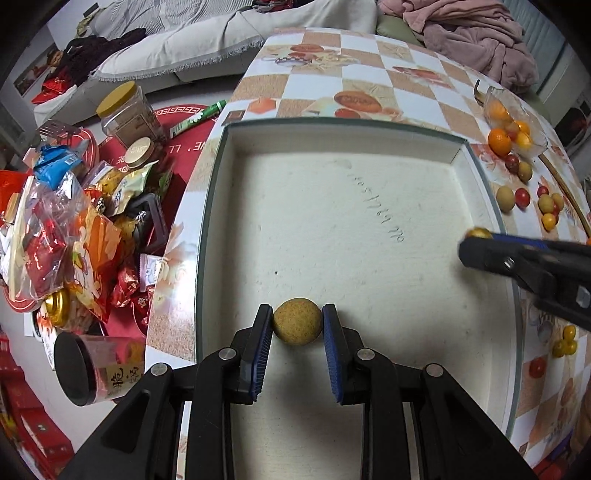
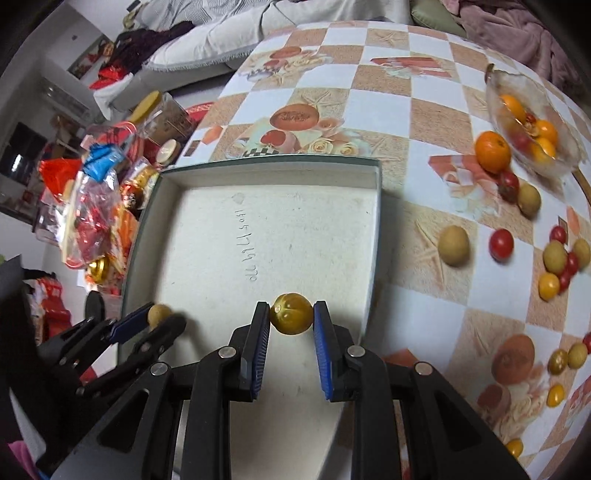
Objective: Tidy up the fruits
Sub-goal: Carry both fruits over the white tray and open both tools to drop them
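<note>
1. Left gripper (image 1: pixel 297 326) is squeezing a tan longan (image 1: pixel 297 322) over the near part of the white box (image 1: pixel 343 129).
2. Right gripper (image 2: pixel 291 318) is pinching a yellow cherry tomato (image 2: pixel 290 313) over the box's near right side.

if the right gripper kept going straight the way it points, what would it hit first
Likely the far wall of the box. The right gripper, shut on a yellow tomato, points across the box's bare floor. Its height above the floor is unclear.

A pale sofa (image 1: pixel 177 48) with a pink blanket (image 1: pixel 469 33) stands behind the checkered table (image 1: pixel 369 74).
</note>
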`<state>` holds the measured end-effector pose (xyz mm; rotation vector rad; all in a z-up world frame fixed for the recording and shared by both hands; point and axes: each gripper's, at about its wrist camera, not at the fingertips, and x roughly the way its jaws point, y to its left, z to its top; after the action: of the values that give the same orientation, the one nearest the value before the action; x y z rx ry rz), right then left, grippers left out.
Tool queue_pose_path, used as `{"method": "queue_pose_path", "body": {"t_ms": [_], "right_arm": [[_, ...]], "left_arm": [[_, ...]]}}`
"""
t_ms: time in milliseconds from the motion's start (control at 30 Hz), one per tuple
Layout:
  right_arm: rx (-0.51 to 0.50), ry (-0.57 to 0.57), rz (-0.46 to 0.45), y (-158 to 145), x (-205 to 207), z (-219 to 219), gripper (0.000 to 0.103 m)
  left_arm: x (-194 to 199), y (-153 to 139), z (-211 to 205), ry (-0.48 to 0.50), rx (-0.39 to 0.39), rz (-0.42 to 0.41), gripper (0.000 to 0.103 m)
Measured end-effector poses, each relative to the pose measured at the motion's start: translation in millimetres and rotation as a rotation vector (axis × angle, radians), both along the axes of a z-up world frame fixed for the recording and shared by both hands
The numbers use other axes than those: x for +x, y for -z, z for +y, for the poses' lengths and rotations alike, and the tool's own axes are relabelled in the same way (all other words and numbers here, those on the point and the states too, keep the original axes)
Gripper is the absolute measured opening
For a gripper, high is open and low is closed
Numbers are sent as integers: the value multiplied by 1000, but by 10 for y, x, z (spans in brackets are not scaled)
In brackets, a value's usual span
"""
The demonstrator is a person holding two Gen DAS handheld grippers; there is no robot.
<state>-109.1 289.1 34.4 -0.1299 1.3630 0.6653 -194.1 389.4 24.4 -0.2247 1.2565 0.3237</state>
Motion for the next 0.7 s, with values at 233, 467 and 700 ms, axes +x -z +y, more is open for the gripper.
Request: {"method": "queue_pose_path", "body": {"t_ms": [233, 467, 700], "right_arm": [[-80, -49, -5, 159, -3, 172, 27], [-36, -62, -18, 79, -19, 263, 79], [28, 44, -83, -265, 59, -142, 82]], "left_arm": [[-32, 22, -33, 18, 25, 10, 53], [-74, -6, -98, 53, 39, -3, 76], [-101, -61, -136, 62, 25, 6, 76]]}}
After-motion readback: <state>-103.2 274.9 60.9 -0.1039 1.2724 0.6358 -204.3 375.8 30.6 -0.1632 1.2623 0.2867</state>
